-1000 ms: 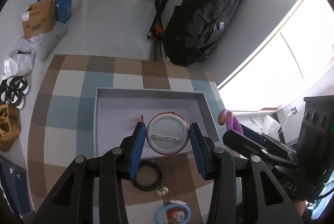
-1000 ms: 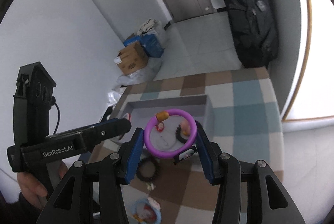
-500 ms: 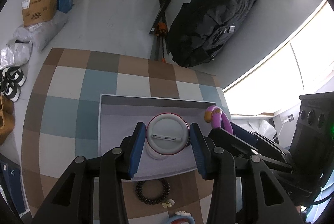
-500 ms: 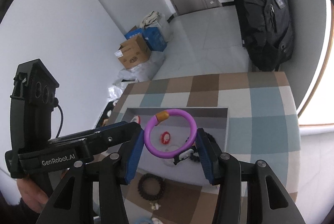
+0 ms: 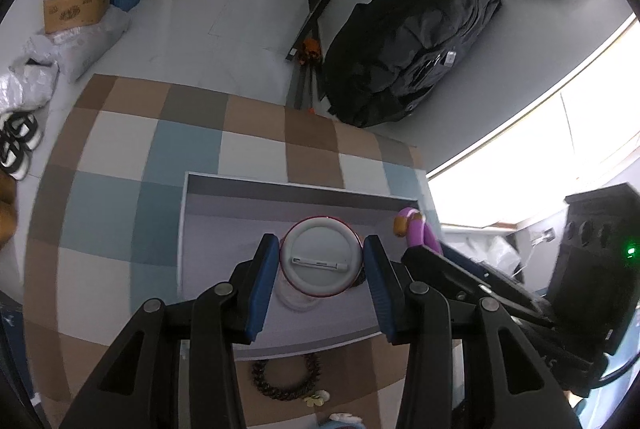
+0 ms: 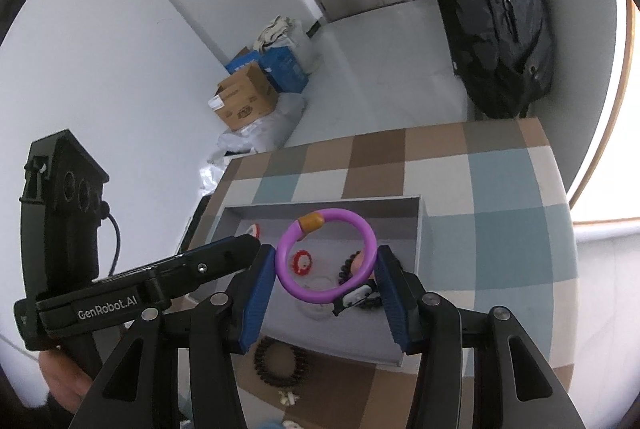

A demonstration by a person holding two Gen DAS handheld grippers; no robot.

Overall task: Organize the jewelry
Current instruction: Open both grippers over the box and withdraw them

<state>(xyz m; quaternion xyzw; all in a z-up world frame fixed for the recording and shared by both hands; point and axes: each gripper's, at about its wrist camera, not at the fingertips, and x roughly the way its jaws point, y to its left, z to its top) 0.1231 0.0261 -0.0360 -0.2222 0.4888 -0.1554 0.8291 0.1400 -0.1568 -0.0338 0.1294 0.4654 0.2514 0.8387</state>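
Now | left gripper (image 5: 320, 261) fingers pinching round white pin badge with red rim (image 5: 321, 261), having shifted from near edge to over shallow grey tray (image 5: 280, 189) | right gripper (image 6: 326, 267) fingers clamping purple plastic bangle with orange bead (image 6: 326, 255), advancing over tray | black beaded bracelet (image 6: 280, 361) lying on checked table (image 6: 500, 229) before tray.

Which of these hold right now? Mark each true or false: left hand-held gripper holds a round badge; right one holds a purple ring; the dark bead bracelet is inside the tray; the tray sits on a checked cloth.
1. The left hand-held gripper holds a round badge. True.
2. The right hand-held gripper holds a purple ring. True.
3. The dark bead bracelet lies inside the tray. False: it lies on the cloth just outside the tray's near edge.
4. The tray sits on plain bare wood. False: it sits on a checked cloth.
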